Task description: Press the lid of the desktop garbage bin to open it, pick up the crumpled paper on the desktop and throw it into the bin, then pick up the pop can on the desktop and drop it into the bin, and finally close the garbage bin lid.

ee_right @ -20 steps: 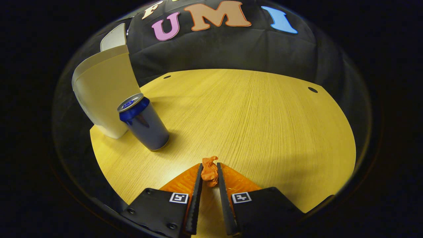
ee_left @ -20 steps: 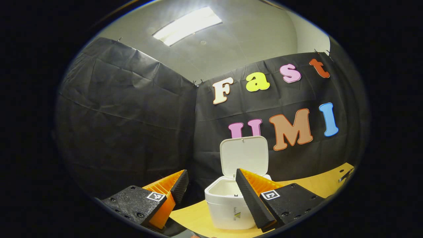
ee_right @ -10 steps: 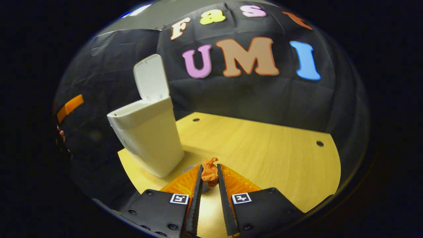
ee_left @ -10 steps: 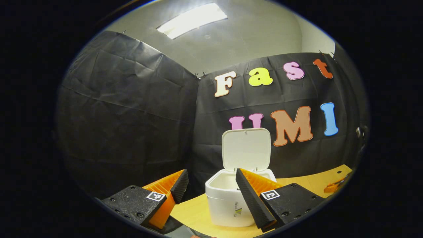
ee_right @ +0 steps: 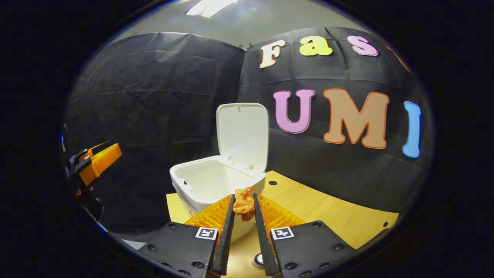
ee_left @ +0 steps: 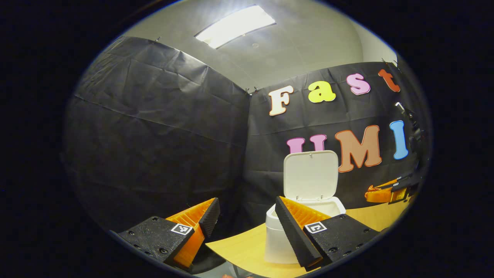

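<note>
We carry the crumpled paper (ee_right: 243,203) pinched in the right hand-held gripper (ee_right: 243,208), both fingers pressed on it near their tips, lifted above the worktop (ee_right: 328,216) and just short of the bin (ee_right: 216,185), whose lid (ee_right: 243,131) stands upright on its hinge at the back. The main risk, as we judge it, is releasing too soon: the paper sits level with the near rim, so if the jaws part here it may strike the rim and fall outside onto the worktop. The paper is light and could also cling to a finger, so the jaws will need to part clearly over the middle of the opening. A careless reach might knock the raised lid and tip it down.

Our left hand-held gripper (ee_left: 243,216) is wide apart and holds nothing; it hangs beside the worktop's edge, with the bin (ee_left: 293,231) partly behind one finger. The top of the can (ee_right: 258,259) peeps between the right fingers, on the worktop below us, near the front of the bin.
</note>
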